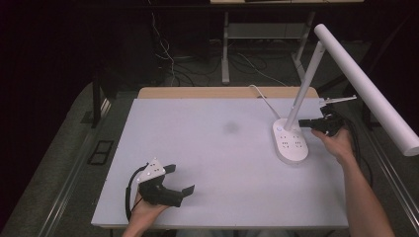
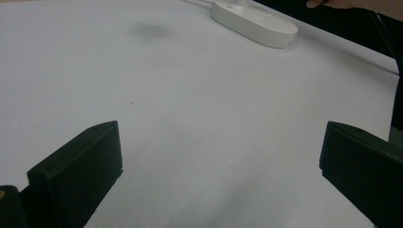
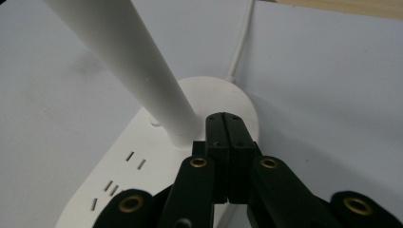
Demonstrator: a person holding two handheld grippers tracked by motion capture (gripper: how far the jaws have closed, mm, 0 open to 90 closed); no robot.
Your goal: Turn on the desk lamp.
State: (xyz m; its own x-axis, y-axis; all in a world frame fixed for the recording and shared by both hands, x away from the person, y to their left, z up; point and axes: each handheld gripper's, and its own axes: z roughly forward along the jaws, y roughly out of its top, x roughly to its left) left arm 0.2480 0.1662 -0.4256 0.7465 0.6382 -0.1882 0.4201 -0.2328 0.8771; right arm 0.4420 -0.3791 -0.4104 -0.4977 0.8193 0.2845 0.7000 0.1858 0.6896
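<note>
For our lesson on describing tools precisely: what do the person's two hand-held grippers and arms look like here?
Both are black. The left gripper carries a grey three-cornered plate with dark dots on top, a black cable looping behind it, and blocky matt jaw pads. The right gripper has flat linkage arms pinned with brass-coloured rivets and a black cable. Both forearms are bare, with no sleeves.

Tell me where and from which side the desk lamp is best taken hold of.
Probably the slanted white stem, low down near the base, coming from the lamp's right where the right tool, shut with nothing between its jaws, hovers. The stem is narrow enough to fit between jaws; the base is wide and flat.
</note>
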